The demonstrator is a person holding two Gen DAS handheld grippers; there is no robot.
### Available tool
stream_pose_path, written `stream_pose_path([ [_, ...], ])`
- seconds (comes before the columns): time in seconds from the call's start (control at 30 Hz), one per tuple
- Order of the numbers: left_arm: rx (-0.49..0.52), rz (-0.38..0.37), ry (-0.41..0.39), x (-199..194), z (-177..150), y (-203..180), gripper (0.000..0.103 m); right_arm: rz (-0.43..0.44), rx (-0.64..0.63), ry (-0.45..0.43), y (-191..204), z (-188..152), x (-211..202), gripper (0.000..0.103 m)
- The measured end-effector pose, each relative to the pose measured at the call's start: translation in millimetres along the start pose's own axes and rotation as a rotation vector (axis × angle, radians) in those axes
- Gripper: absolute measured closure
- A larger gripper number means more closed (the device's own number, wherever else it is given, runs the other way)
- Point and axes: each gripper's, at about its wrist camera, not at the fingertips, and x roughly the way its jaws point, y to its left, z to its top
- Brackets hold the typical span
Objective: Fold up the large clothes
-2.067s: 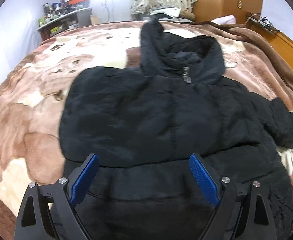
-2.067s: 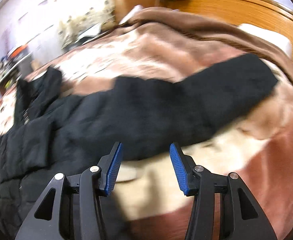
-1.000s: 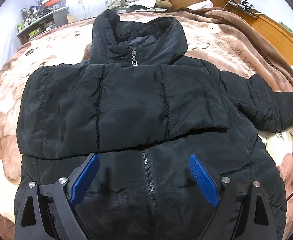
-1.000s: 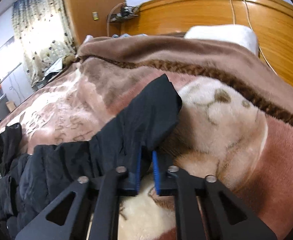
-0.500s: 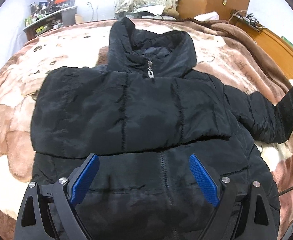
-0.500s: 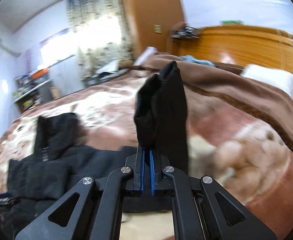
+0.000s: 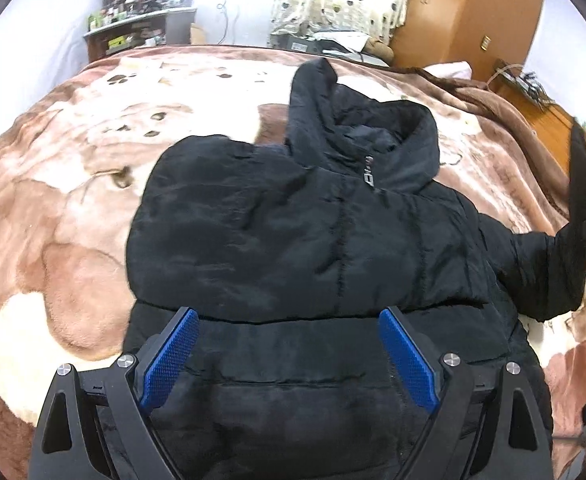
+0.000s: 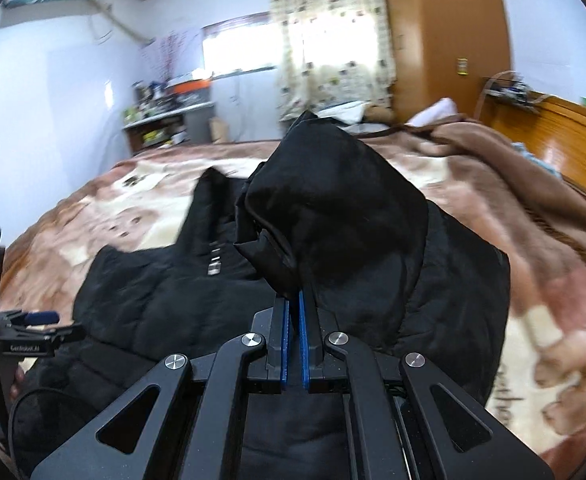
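Blanket (image 7: 73,208), brown and cream with a bear pattern, covers the bed and fills most of the left wrist view, running out to a wooden headboard (image 8: 573,136) at about two o'clock in the right wrist view. Across the blanket lies the black puffer jacket (image 7: 293,240), front side up, its hood (image 7: 357,140) pointing toward twelve o'clock and its hem toward six o'clock, under the left gripper. One sleeve is already folded across the chest as a broad black panel, its lower edge crossing the jacket just beyond the left gripper's pads. The other sleeve (image 7: 545,264) stretches to three o'clock and rises off the blanket, its cuff lifted in the air at the frame's right edge.

In the right wrist view that sleeve (image 8: 333,216) bunches up directly ahead of the camera, draping down from the right gripper (image 8: 292,320), whose blue pads are pressed nearly together with the black fabric pinched between them. The left gripper (image 7: 289,356) hovers over the jacket's lower front with its blue pads spread wide, holding nothing; it also appears at nine o'clock in the right wrist view (image 8: 33,320).

A cluttered shelf (image 7: 133,28) stands against the far wall at eleven o'clock, and patterned curtains (image 8: 333,48) hang at twelve o'clock beside a wooden wardrobe (image 8: 445,32). A small zipper pull (image 7: 369,174) sits at the jacket's collar.
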Motion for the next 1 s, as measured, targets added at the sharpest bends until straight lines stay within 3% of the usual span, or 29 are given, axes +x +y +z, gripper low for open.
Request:
stream_pose_path([
  [0.17, -0.033, 0.007, -0.003, -3.7, -0.5, 23.8, 0.011, 0.084, -0.042, 0.055, 44.5, -6.2, 30.4, 0.099],
  [0.33, -0.128, -0.100, 0.030, 1.0, 0.7, 47.4, 0.011, 0.145, -0.057, 0.120, 70.8, -21.9, 51.1, 0.099],
  [0.43, -0.104, -0.103, 0.036, 3.6, 2.6, 47.1, 0.011, 0.190, -0.040, 0.170, 80.2, -31.0, 64.8, 0.099],
  [0.63, -0.090, -0.192, 0.052, 8.3, 7.3, 33.3, 0.011, 0.246, 0.033, 0.267, 83.2, -49.0, 88.6, 0.096],
  [0.77, -0.106, -0.258, 0.091, 18.0, 14.6, 20.5, 0.011, 0.271, 0.059, 0.302, 80.2, -56.6, 86.9, 0.080],
  [0.87, -0.086, -0.266, 0.103, 24.5, 21.6, 8.0, 0.011, 0.265, 0.061, 0.282, 75.9, -55.0, 75.7, 0.054],
  [1.0, -0.040, -0.310, 0.163, 43.5, 32.5, -15.0, 0.009, 0.255, 0.085, 0.250, 57.6, -52.5, 51.9, 0.054],
])
